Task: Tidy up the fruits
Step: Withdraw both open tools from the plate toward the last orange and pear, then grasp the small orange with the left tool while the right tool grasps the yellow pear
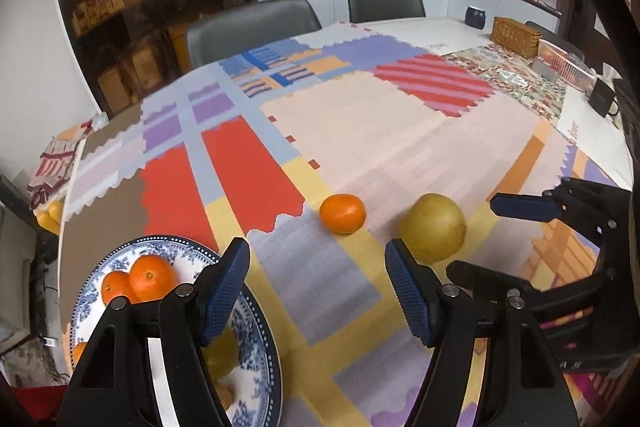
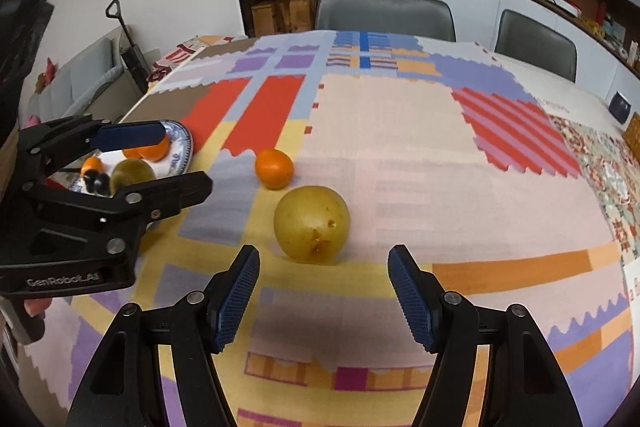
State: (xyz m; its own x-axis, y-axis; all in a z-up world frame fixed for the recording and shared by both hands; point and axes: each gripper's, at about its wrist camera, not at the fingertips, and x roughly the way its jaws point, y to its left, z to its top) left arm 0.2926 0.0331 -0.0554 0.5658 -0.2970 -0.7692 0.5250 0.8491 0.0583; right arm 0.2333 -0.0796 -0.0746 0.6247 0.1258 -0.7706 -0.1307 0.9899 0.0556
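Yellow pear (image 2: 311, 223) and an orange (image 2: 274, 168) lie loose on the desk (image 2: 400, 147), near the fruit plate (image 2: 182, 143). Right claw (image 2: 323, 297) and left claw (image 1: 317, 293) hang open, empty. Next: likely close around the pear.

Both the left gripper (image 1: 318, 291) and the right gripper (image 2: 322, 297) have matte black plastic arms with silver round rivets and ribbed dark-blue finger pads (image 1: 222, 291). At the right-wrist view's lower left, white "GenRobot.AI" lettering marks the left gripper's black body.
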